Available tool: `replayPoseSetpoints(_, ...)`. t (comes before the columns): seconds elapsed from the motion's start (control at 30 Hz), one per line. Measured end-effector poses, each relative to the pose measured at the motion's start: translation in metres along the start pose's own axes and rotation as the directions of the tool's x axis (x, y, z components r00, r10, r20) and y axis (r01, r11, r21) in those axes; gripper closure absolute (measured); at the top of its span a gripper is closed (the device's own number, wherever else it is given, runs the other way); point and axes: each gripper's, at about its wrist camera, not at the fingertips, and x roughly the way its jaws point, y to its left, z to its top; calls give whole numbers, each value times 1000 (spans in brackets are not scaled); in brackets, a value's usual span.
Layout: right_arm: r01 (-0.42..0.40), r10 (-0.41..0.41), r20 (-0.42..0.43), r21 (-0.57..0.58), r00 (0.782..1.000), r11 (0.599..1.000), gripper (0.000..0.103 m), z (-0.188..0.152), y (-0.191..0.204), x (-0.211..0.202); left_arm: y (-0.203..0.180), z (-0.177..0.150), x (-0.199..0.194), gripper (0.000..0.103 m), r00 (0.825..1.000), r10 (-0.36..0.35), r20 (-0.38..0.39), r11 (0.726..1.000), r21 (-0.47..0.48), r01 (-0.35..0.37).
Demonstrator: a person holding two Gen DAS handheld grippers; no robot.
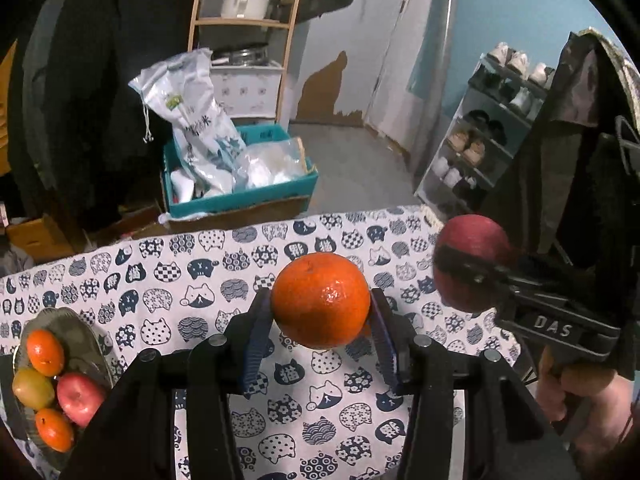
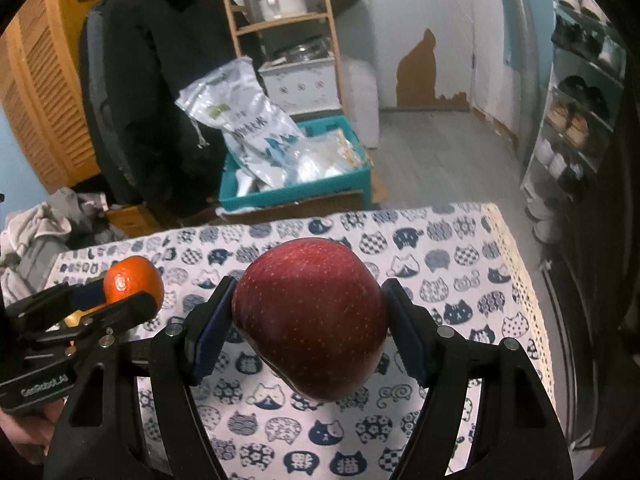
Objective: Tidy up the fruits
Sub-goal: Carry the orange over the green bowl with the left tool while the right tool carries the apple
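Four fruits already sit in the grey oval plate (image 1: 96,344); left gripper (image 1: 320,320) clamps a round orange mandarin (image 1: 320,300), right gripper (image 2: 308,320) clamps a dark red apple (image 2: 310,320), both unplaced.

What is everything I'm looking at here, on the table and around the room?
orange: one, orange, held in the air over the table
apple: one, dark red, held in the air over the table
plate: one, grey, left edge of the table; holds two oranges, a red apple and a yellow-green fruit
tablecloth: one, white with navy cat faces, covering the table
crate: one, teal, on the floor, holding plastic bags
wooden shelf: one, by the far wall, with a white pot
shoe rack: one, grey, at right, full of shoes
left gripper: black, fingers gripping the orange
right gripper: black, fingers gripping the apple
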Motion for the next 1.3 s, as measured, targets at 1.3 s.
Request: replayPoseSetpoints(1.3, -213, 218, 3, -216, 976, 953, 30, 35, 184, 9, 136, -24, -96, 54, 987, 113, 115, 967, -242, -83)
